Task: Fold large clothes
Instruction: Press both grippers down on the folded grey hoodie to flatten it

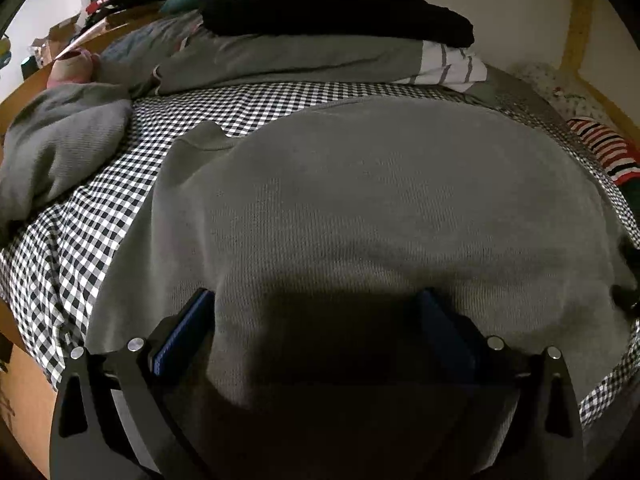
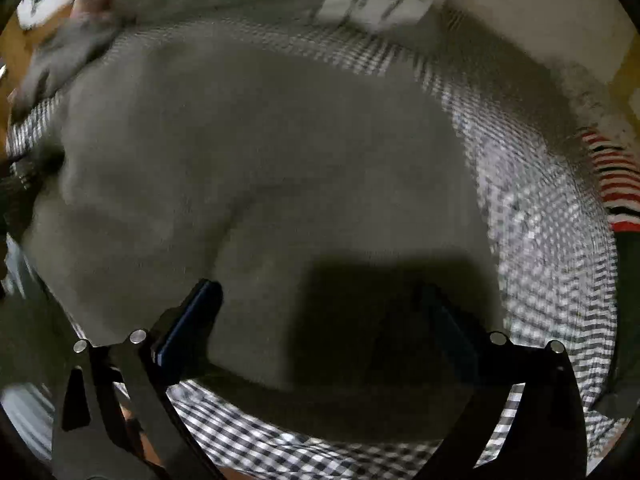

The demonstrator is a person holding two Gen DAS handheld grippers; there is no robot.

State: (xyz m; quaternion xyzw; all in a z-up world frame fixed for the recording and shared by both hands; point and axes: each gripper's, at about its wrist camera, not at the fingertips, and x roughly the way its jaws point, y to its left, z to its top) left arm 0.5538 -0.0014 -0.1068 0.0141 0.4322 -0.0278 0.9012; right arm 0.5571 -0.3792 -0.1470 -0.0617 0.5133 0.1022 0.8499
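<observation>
A large grey knit sweater lies spread on a black-and-white checked bedsheet. My left gripper is open, its blue-padded jaws wide apart just above the sweater's near part, holding nothing. In the right wrist view, which is motion-blurred, the same sweater fills the middle over the checked sheet. My right gripper is open above the sweater's near edge, empty.
Another grey garment lies bunched at the left. Grey bedding, a black garment and a white striped cloth are piled at the far side. A red, white and black striped item lies at the right. The wooden bed frame shows at lower left.
</observation>
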